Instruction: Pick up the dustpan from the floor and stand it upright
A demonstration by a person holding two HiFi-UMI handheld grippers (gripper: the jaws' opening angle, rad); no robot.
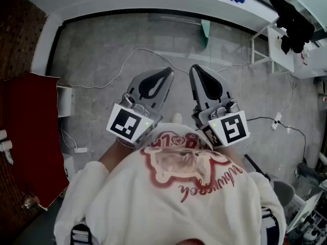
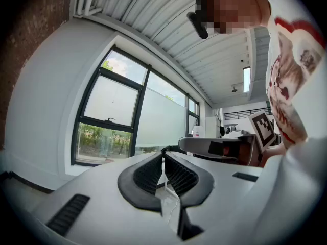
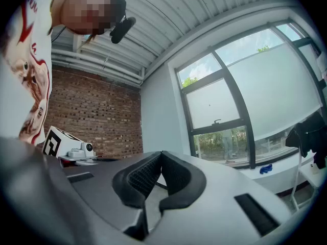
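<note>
Your white shirt fills the head view's bottom edge, grey floor spreads beyond, and you carry left tongs and right tongs level, side by side, both closed on nothing: a ready pose, I'd judge, since no dustpan shows in any view.

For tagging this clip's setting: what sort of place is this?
Probably an indoor lab or workshop: a grey floor with loose cables, a brick wall, and large windows.
</note>
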